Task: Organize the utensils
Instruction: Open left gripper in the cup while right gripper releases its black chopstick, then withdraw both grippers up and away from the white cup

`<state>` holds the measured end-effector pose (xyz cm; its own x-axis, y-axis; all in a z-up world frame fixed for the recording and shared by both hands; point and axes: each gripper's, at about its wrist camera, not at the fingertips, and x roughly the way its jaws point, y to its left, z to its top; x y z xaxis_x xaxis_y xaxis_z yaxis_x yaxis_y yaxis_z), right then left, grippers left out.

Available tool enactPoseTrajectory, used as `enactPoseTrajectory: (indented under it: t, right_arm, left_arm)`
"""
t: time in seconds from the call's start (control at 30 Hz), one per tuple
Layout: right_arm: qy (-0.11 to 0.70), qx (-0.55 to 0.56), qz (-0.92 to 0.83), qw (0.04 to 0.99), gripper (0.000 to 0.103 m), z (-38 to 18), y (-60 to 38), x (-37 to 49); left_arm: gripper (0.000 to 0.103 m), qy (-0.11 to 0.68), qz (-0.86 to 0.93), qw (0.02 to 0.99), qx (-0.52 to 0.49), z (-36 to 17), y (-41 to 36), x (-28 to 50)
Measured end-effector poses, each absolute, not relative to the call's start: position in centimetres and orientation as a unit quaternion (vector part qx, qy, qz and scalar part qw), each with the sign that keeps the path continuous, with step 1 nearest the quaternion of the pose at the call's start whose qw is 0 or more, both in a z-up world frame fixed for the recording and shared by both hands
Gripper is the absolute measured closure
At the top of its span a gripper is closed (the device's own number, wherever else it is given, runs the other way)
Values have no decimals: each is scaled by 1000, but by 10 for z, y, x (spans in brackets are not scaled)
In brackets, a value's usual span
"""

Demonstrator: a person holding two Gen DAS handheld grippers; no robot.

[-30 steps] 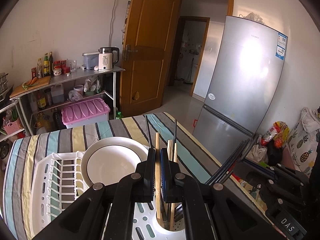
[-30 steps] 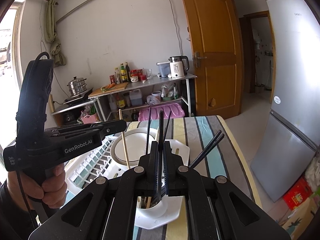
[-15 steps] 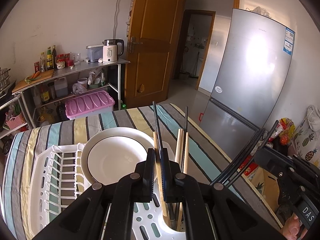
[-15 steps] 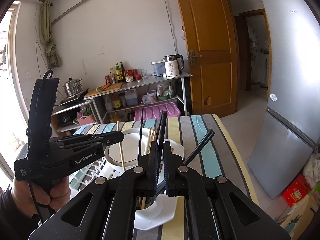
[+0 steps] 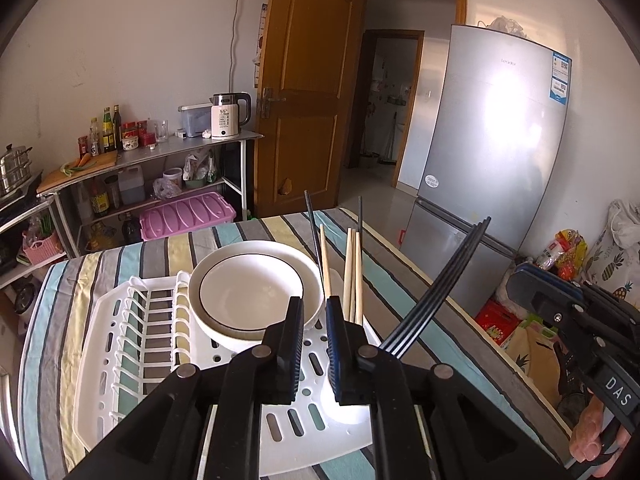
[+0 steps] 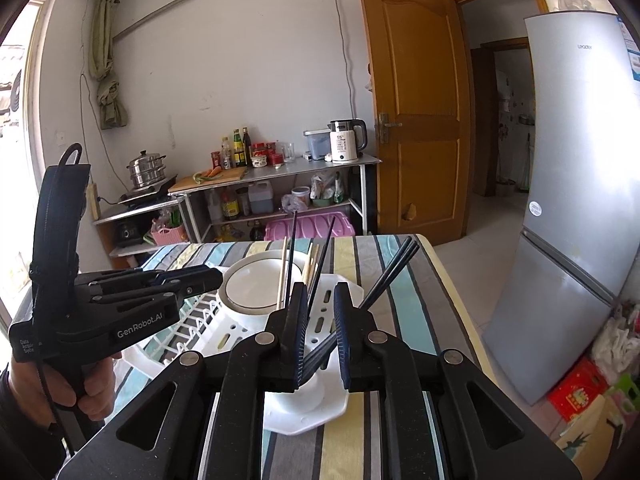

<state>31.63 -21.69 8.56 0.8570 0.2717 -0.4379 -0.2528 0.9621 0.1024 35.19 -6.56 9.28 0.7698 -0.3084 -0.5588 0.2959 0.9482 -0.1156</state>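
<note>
Since a second ago both grippers have let go and drawn back: the left gripper [image 5: 310,322] and right gripper [image 6: 320,316] stand spread and empty. The chopsticks [image 5: 352,276], wooden and black, stand in the white utensil cup [image 6: 296,394] on the drying rack [image 5: 120,344], beside the bowl [image 5: 252,292]. Sorting looks nearly finished; no loose utensils show.

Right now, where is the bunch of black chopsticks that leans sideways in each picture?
Left wrist view: the leaning black chopsticks slant up right of centre, beside the open left gripper.
Right wrist view: they slant up right of the open right gripper.
Shared landmark: round white plate.
</note>
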Motion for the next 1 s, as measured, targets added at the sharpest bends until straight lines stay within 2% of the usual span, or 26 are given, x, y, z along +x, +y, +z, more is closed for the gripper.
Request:
enactPoseTrajectory:
  t: [0.37, 1.0]
  right_arm:
    - [230, 12, 130, 964, 87, 71, -209, 249]
    - [240, -8, 124, 963, 87, 27, -199, 135]
  left_arm:
    - [92, 280, -140, 950, -18, 87, -50, 253]
    - [92, 285, -110, 952, -13, 43, -46, 110]
